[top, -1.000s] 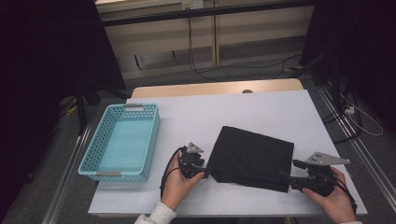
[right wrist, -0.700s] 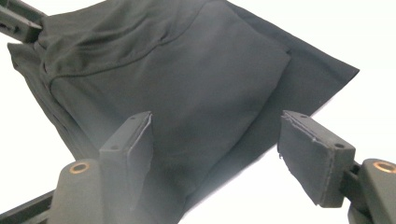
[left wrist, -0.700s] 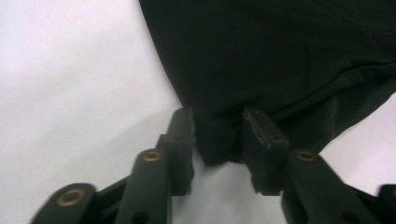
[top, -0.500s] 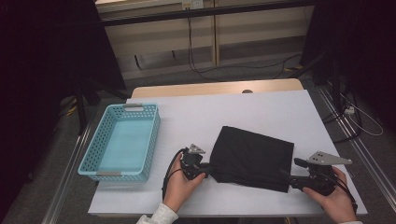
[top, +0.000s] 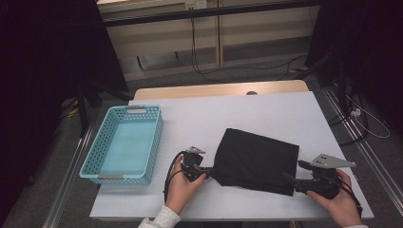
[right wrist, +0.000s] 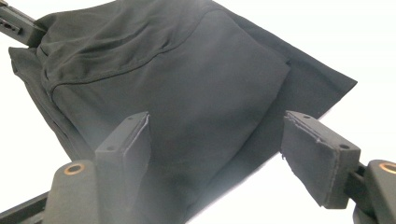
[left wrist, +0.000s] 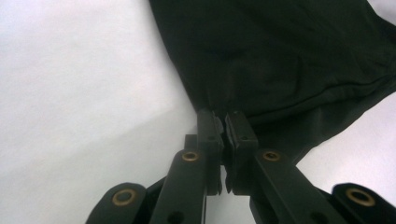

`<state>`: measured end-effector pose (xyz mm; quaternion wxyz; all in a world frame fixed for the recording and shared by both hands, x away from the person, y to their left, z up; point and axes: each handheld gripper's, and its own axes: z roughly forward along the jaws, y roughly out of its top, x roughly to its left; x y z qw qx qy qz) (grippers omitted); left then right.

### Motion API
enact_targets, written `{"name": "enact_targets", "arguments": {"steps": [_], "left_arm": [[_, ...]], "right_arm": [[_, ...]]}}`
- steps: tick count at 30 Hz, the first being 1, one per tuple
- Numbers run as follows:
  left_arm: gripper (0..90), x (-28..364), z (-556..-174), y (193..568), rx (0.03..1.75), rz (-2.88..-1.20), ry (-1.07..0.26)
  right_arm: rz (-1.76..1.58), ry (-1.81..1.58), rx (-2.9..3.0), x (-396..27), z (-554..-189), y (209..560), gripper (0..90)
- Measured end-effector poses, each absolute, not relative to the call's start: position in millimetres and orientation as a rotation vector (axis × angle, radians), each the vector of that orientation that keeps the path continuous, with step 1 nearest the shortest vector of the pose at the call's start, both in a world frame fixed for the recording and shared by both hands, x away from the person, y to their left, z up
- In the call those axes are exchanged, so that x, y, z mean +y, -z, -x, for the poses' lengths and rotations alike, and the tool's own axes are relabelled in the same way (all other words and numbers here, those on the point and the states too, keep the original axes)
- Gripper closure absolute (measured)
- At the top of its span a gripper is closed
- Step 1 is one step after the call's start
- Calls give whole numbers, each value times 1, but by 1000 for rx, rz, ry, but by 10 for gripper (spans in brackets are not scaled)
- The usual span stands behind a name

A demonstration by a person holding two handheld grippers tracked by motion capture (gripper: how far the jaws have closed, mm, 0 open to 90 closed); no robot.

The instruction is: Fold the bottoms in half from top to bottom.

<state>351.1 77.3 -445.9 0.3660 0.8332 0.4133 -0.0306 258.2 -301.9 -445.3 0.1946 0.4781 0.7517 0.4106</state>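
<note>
My left gripper [top: 208, 171] is clamped on the near-left corner of the folded black fabric garment [top: 256, 160]. My right gripper [top: 291, 179] stands wide at its near-right edge, gripping nothing.

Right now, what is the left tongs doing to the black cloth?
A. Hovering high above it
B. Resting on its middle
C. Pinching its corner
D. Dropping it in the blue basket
C: in the left gripper view the left tongs are closed tight on a corner of the black cloth, which lies on the white table.

Lab-like recording room: white table [top: 266, 114], aluminium rails [top: 354, 137], floor cables [top: 214, 71].
</note>
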Motion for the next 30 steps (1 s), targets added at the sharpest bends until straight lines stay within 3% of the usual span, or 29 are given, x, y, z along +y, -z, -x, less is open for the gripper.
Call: {"name": "enact_targets", "arguments": {"steps": [30], "left_arm": [[865, 121, -368, 432, 1108, -2147, 95]], "right_arm": [[-1358, -1116, 2053, -291, -279, 442, 229]]}}
